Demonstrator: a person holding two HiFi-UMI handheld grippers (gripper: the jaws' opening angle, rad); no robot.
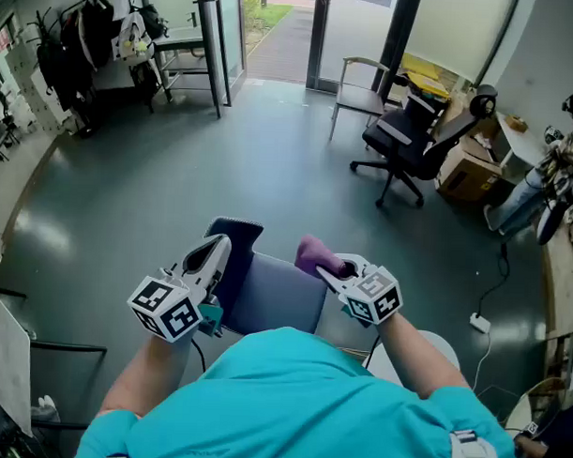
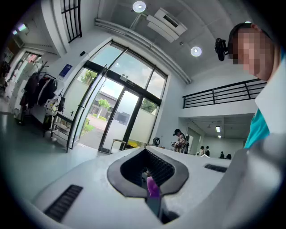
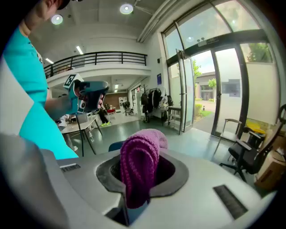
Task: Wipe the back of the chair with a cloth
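While right tongs pinch purple cloth and left tongs are pressed together empty, cloth wants broad flat contact along chair back just beside left tongs.

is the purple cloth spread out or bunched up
Bunched up: the purple cloth is a folded wad pinched by the right gripper.

The cloth is a coarse, ribbed purple knit, matt and fuzzy, the chair is covered in smooth matt blue fabric, and the grey floor is smooth and glossy, with a sheen.
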